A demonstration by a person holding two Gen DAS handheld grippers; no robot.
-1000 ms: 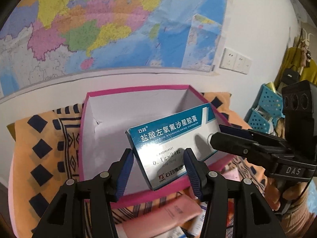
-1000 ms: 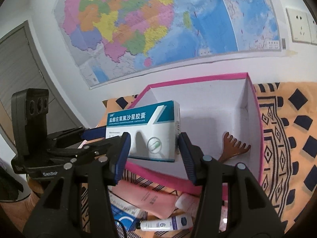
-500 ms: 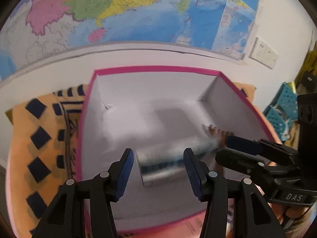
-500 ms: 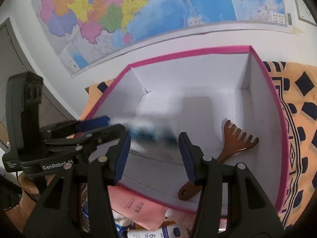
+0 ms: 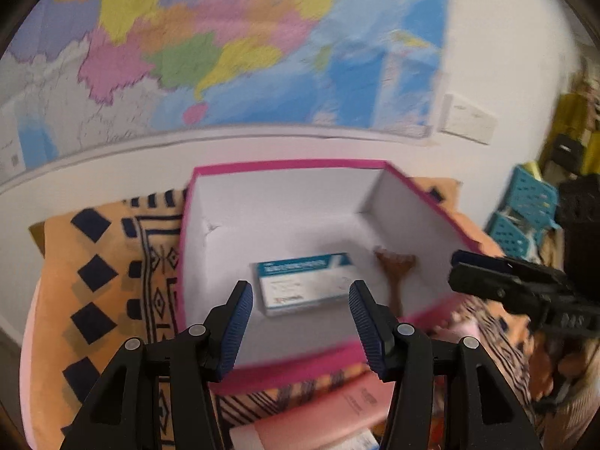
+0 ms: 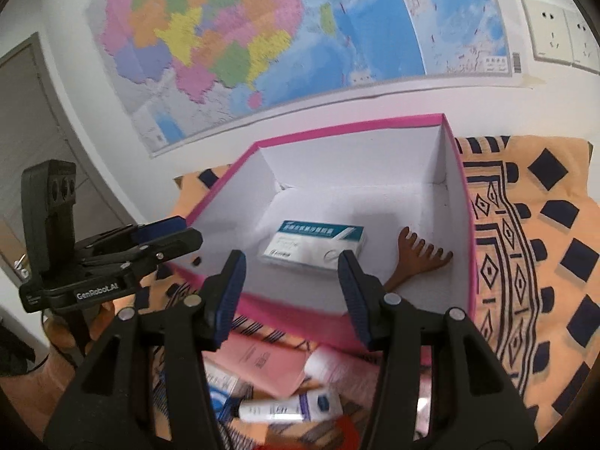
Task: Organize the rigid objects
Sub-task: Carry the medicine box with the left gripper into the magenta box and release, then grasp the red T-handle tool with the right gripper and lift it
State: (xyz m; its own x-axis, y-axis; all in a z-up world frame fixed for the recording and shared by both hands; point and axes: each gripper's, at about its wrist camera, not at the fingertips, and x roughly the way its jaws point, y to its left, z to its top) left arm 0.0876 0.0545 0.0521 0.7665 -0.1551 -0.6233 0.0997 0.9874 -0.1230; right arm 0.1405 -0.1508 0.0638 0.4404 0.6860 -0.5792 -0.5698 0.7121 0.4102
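Observation:
A teal and white medicine box (image 5: 304, 281) (image 6: 314, 243) lies flat on the floor of a pink-rimmed white box (image 5: 292, 352) (image 6: 360, 127). A brown wooden back scratcher (image 5: 395, 273) (image 6: 420, 257) lies to its right inside the same box. My left gripper (image 5: 300, 318) is open and empty above the box's near rim; it also shows in the right wrist view (image 6: 165, 234). My right gripper (image 6: 290, 285) is open and empty above the near rim; it also shows in the left wrist view (image 5: 468, 266).
An orange patterned cloth (image 6: 532, 262) covers the surface under the box. In front of the box lie a pink packet (image 6: 262, 363), a white tube (image 6: 277, 410) and other small items. A map (image 6: 300, 30) hangs on the wall behind. Teal baskets (image 5: 525, 210) stand at right.
The medicine box left my left gripper, dropped into the pink-rimmed box and now lies flat beside the back scratcher. Both grippers have drawn back a little.

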